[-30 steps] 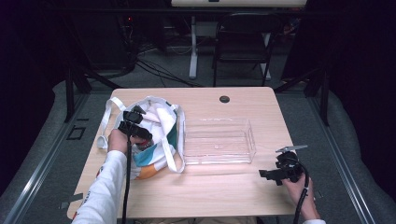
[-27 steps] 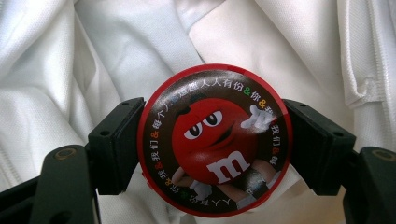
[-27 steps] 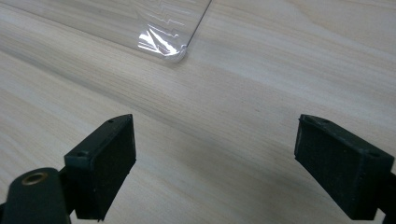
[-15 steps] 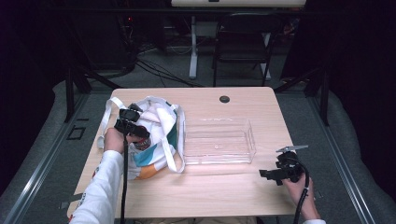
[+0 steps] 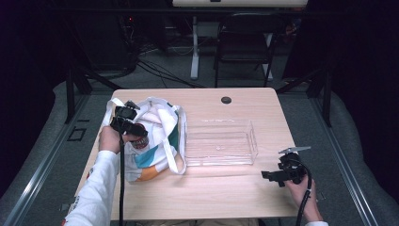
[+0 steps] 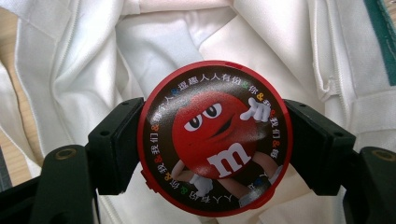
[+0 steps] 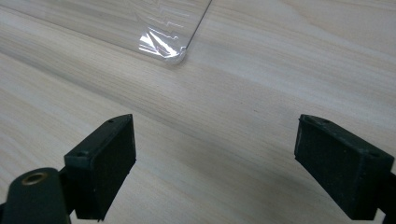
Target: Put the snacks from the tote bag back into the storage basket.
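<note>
Left gripper view: candy tin [image 6: 215, 137] between gripper [image 6: 212, 149] jaws.

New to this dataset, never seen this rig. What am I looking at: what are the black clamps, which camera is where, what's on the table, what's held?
No robot arm here: a person at a table holds a two-jaw gripper in each hand. The high view looks down from above the person's side. Each of the other two views comes from a camera riding on one gripper, looking along its black jaws.

On the wooden table lie a white cloth bag with teal and orange patches, and beside it a clear plastic tray.

The left gripper is over the bag, shut on a round red candy tin with a cartoon lid, one jaw on each side of it. The right gripper is near the table's front edge, jaws open with nothing between them, pointing toward the tray's corner.
</note>
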A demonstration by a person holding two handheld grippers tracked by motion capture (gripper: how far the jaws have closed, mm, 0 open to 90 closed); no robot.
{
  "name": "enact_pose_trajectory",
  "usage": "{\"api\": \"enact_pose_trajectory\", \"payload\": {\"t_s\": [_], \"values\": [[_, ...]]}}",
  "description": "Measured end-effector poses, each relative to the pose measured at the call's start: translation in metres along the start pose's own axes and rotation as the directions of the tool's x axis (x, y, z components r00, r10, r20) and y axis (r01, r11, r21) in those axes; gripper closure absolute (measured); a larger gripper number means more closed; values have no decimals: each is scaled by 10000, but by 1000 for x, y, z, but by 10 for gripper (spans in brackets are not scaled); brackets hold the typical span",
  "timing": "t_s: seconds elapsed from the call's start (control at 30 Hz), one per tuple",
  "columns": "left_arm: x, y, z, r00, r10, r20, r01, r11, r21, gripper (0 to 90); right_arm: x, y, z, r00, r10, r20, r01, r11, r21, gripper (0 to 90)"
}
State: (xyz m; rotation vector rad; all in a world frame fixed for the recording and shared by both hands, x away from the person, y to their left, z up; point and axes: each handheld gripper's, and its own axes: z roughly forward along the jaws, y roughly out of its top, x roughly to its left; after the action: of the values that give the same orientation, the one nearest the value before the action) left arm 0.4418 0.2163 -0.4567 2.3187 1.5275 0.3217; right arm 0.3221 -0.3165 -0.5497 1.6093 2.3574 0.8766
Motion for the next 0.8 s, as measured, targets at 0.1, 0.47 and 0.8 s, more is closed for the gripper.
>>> {"api": "enact_pose_trajectory", "payload": {"t_s": [0.1, 0.47, 0.8], "values": [[1, 1, -4, 10000, -19, 0, 19, 10000, 19, 259, 0, 0, 0, 10000, 7, 41, -7, 10000, -17, 121], [-3, 8, -22, 9998, 219, 22, -218, 9996, -179, 259, 0, 0, -1, 10000, 63, 48, -63, 10000, -12, 123], [-6, 15, -37, 9995, 298, 49, -296, 9988, -394, 259, -1, 0, -1, 10000, 59, 6, -59, 10000, -69, 122]]}}
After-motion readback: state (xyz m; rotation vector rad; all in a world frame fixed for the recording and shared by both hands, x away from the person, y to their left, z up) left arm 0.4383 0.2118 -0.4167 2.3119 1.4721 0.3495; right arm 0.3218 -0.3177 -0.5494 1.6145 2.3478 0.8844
